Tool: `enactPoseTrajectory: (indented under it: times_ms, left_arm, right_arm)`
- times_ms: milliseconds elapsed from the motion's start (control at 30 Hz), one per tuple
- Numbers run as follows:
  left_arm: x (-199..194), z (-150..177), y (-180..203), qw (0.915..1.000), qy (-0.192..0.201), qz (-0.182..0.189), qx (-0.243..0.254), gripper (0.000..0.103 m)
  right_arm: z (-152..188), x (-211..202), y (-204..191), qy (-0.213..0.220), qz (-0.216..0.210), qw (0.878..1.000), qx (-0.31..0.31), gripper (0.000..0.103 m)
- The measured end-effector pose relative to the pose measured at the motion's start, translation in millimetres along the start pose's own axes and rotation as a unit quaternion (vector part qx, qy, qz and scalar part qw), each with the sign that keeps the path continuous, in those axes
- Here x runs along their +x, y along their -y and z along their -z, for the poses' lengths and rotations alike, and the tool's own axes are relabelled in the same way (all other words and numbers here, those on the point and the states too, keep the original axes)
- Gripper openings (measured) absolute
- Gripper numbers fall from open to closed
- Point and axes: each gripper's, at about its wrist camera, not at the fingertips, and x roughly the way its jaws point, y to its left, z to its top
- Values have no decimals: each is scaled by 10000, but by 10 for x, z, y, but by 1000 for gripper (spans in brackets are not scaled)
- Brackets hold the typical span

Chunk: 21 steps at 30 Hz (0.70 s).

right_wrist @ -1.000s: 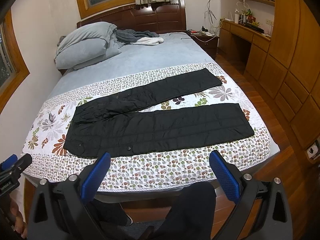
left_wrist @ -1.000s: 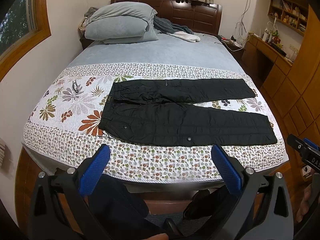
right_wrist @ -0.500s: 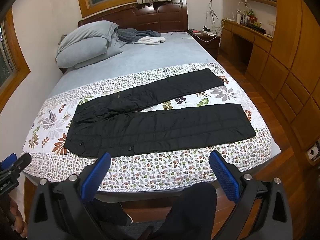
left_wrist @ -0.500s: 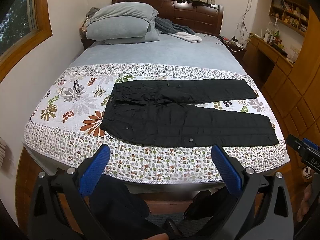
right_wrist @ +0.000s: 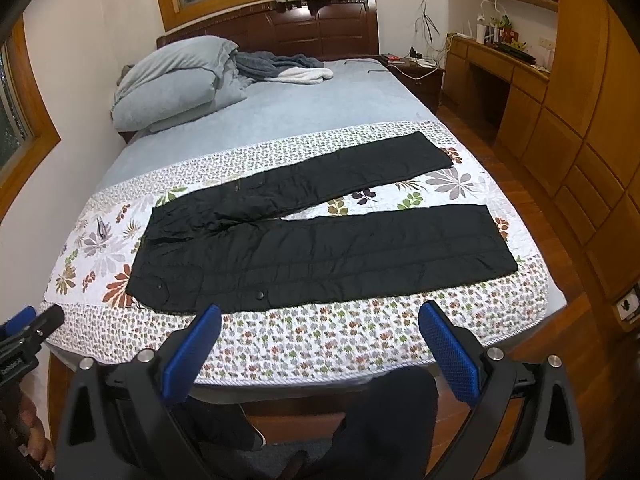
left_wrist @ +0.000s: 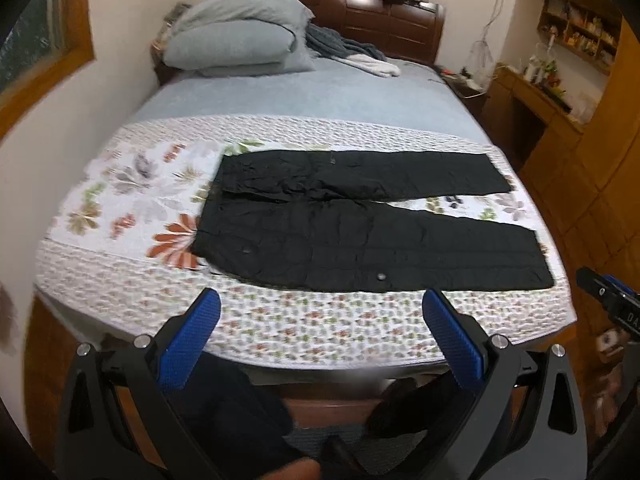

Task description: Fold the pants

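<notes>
Black quilted pants are lying flat on the bed's floral quilt, while both grippers are hovering near, jaws wide.

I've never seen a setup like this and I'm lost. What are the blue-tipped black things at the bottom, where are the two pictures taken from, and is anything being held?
They are two hand-held grippers, one per hand, each with a fisheye camera looking along its blue-padded jaws. One picture looks out from the left gripper, the other from the right gripper. Both stand open and hold nothing, short of the bed's near edge. On the flowered quilt lie black pants, spread flat, legs apart, waist to the left. Grey pillows sit by the headboard.
</notes>
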Motion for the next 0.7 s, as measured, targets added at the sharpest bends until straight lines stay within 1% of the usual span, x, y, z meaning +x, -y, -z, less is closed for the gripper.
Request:
enactPoseTrajectory:
  times_ms: [67,100,133,167,200,233,267,300,333,367,400,433,467,533,567,600,633,700]
  left_arm:
    - [373,13,-289,9975,-437,465,-299,100]
    - [525,26,-405,9948,-601,700,-420,100]
    - [762,47,-599,9893,-841,1004,-642,100]
    - [1033,73,-851,9796,-1104,1357,-991,100]
    - [1197,102,-1017,9724,-1188,1557,-1264,100]
    - [1407,138,-1265,9641,-1229,1651,-1680,100]
    - [1600,167,-1504,9550,-1245,1685,-2101,100]
    - [1724,181,-1660,9485,-1219,1762,-2335,100]
    - [1919,186,-1915,9416,-1121,1806,-2611,100]
    - [2058,174,-2055,9402,-1137,1690,-2731,100]
    - [2219,153,-2197,9370,-1255,1598,-2843,100]
    - [2353,151,-2302,9308,-1364,1643,-2967,100]
    - [2527,156,-2426,9209,-1531,1670,-3173,100]
    - [2755,158,-2612,9069,-1594,1691,-3516,100]
    - [2863,127,-2689,9026,-1500,1737,-3641,100]
    - [2908,106,-2707,9020,-1461,1738,-3672,100]
    - [3016,61,-2742,9034,-1434,1664,-3683,100]
    - [3194,24,-2769,9012,-1506,1645,-3716,100]
  right_arm:
    - [-18,191,129,-134,-194,9997,113,100]
    - [-15,392,262,-338,-387,9983,270,100]
    - [-4,578,378,-545,-565,9959,440,100]
    - [26,717,485,-686,-710,9934,587,100]
    - [70,961,669,-962,-918,9871,895,99]
    - [125,1135,811,-1163,-1074,9804,1177,99]
    - [165,1251,922,-1272,-1198,9753,1353,99]
    - [218,1371,1037,-1370,-1272,9706,1514,99]
    - [275,1484,1151,-1442,-1254,9675,1658,99]
    - [327,1566,1245,-1468,-1252,9651,1771,99]
    - [380,1629,1324,-1487,-1272,9618,1917,99]
    - [419,1663,1383,-1500,-1292,9586,2045,99]
    - [456,1699,1421,-1494,-1324,9560,2151,99]
    - [531,1763,1483,-1495,-1345,9523,2297,99]
    - [558,1789,1515,-1500,-1342,9510,2348,99]
    - [590,1828,1536,-1506,-1351,9495,2397,99]
    - [593,1858,1557,-1522,-1351,9484,2433,99]
    - [602,1925,1606,-1545,-1379,9449,2534,99]
